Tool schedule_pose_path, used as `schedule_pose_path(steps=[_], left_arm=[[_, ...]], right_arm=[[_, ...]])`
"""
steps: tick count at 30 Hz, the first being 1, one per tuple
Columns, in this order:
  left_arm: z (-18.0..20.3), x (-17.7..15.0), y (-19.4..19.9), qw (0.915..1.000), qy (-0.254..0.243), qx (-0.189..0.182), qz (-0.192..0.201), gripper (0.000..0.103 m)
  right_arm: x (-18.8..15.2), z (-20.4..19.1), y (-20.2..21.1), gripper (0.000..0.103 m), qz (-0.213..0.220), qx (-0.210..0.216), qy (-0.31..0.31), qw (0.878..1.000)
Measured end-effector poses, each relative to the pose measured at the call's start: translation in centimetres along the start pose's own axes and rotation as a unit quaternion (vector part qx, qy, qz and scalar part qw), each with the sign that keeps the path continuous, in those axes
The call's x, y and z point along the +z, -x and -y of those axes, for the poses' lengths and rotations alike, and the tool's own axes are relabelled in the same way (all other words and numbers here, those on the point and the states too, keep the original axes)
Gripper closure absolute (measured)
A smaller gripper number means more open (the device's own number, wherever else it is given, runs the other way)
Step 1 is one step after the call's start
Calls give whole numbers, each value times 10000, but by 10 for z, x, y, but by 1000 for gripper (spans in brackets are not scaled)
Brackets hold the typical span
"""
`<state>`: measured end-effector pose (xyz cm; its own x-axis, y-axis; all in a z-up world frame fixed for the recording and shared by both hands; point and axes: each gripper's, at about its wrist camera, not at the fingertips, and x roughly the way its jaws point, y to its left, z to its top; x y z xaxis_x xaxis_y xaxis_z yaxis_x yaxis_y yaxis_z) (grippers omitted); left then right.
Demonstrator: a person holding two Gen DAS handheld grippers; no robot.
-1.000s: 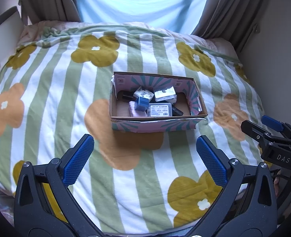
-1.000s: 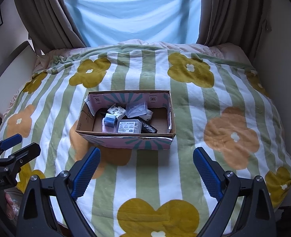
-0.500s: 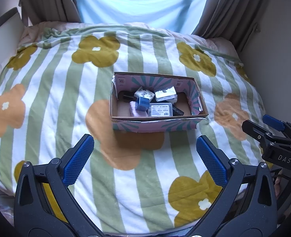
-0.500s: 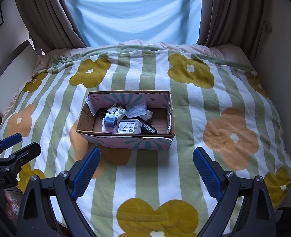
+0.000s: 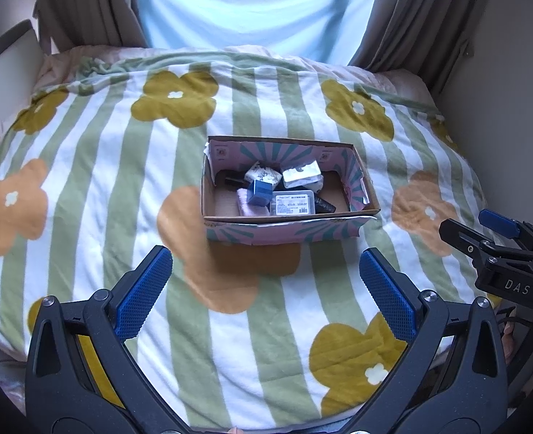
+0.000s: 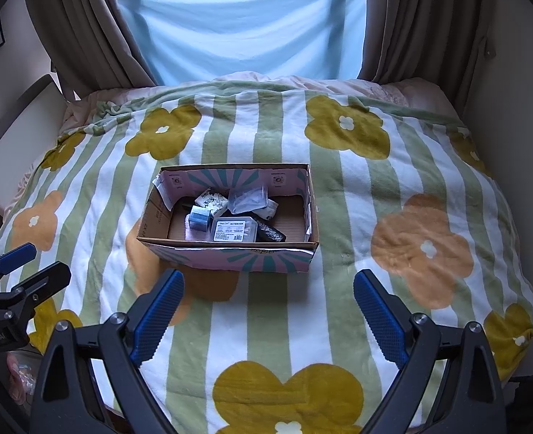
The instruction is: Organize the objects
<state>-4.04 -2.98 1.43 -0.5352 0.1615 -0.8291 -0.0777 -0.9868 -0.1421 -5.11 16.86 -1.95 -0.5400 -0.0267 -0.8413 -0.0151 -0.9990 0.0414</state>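
An open cardboard box (image 5: 288,229) (image 6: 230,255) with pink and teal print sits mid-bed on a flowered blanket. Inside lie several small items: a blue cube box (image 5: 260,191) (image 6: 199,217), a clear labelled case (image 5: 294,204) (image 6: 234,230), a silver packet (image 5: 301,174), a clear packet (image 6: 248,199), a patterned white packet (image 5: 263,173) (image 6: 212,199) and a black object (image 5: 325,204) (image 6: 271,233). My left gripper (image 5: 266,289) is open and empty, near the box's front. My right gripper (image 6: 268,311) is open and empty, also in front of the box. It shows in the left wrist view (image 5: 483,231).
The striped blanket (image 5: 85,181) (image 6: 375,217) covers the whole bed. Curtains (image 6: 85,25) and a blue-lit window (image 6: 244,18) stand behind the bed. A wall (image 5: 512,108) runs along the right side. A headboard panel (image 6: 17,123) is at the left.
Almost nothing: both views drift very slightly, and the box sits a touch lower in the left wrist view. Both grippers stay open and empty.
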Motion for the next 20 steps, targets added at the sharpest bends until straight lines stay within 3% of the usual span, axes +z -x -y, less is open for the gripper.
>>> schedule_pose_path(steps=[20], left_arm=[[1, -3, 9, 9995, 151, -49, 273, 0]], right_arm=[[-1, 3, -1, 9, -2, 3, 5, 10000]])
